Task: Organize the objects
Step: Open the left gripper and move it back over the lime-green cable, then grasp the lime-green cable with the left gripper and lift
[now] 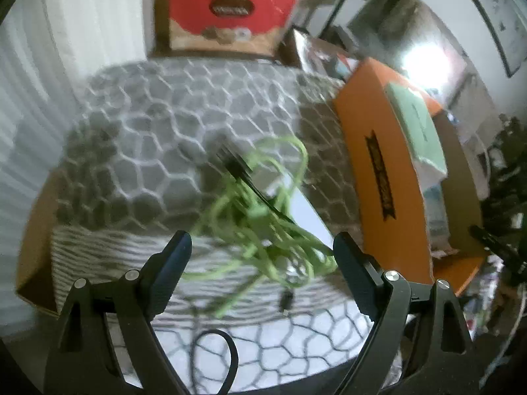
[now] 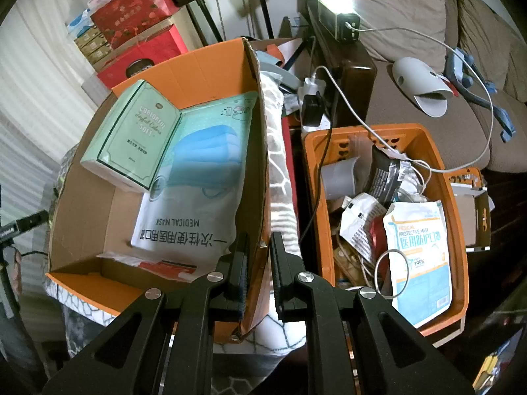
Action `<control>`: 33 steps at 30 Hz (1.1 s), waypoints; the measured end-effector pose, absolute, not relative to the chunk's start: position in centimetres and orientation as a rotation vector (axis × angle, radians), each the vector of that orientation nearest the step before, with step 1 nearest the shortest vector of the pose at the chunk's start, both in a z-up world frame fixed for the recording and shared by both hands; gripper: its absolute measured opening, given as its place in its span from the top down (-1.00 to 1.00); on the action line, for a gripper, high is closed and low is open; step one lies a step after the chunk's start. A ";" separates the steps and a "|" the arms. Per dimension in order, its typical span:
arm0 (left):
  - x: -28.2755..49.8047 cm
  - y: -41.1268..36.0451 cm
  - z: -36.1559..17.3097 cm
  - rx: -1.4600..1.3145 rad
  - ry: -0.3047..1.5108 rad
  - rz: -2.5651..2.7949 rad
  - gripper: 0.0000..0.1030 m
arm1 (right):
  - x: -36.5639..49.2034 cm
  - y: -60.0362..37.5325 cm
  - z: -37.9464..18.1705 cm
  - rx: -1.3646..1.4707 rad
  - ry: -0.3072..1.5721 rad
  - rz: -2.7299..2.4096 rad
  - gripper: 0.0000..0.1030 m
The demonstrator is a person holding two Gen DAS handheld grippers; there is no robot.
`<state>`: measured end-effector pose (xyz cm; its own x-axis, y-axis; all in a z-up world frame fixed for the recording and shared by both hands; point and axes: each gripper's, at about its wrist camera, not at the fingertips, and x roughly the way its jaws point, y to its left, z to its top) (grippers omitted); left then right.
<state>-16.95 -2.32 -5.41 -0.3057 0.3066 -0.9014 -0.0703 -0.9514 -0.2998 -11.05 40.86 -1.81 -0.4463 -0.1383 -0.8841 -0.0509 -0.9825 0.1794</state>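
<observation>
In the left wrist view a tangle of green cord (image 1: 263,227) with a black comb (image 1: 243,177) lies on a grey honeycomb blanket (image 1: 164,125). My left gripper (image 1: 262,247) is open just above and before the tangle. In the right wrist view my right gripper (image 2: 258,260) is shut on the side wall of an orange cardboard box (image 2: 260,164). The box holds a green tissue box (image 2: 131,135) and a medical mask pack (image 2: 197,177). The orange box also shows in the left wrist view (image 1: 382,177), to the right of the cord.
An orange plastic basket (image 2: 457,204) full of mask packs and cables stands right of the cardboard box. A red box (image 1: 230,10) stands behind the blanket. A sofa (image 2: 428,65) with a slipper and a charger lies beyond. A black cable (image 1: 227,355) loops near my left gripper.
</observation>
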 end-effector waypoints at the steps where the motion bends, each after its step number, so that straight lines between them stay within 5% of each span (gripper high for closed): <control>1: -16.9 -2.2 -5.7 -1.694 -0.307 2.330 -0.67 | -11.1 40.9 -1.8 1.624 -0.279 -2.614 0.78; 5: -16.7 -1.3 -6.6 -1.689 -0.310 2.313 -0.64 | -11.0 41.0 -1.8 1.625 -0.276 -2.614 0.78; 13: -17.1 -0.6 -7.5 -1.699 -0.360 2.196 0.33 | -11.0 41.1 -1.9 1.625 -0.278 -2.612 0.78; 17: -17.0 -0.6 -7.0 -1.666 -0.385 2.214 0.53 | -10.9 41.1 -1.9 1.626 -0.280 -2.612 0.78; 19: -16.9 -0.9 -6.6 -1.643 -0.397 2.223 0.82 | -10.9 41.1 -1.9 1.626 -0.281 -2.612 0.78; 33: -16.8 -3.5 1.3 -1.391 -0.549 2.285 0.92 | -11.0 41.2 -1.9 1.626 -0.280 -2.612 0.77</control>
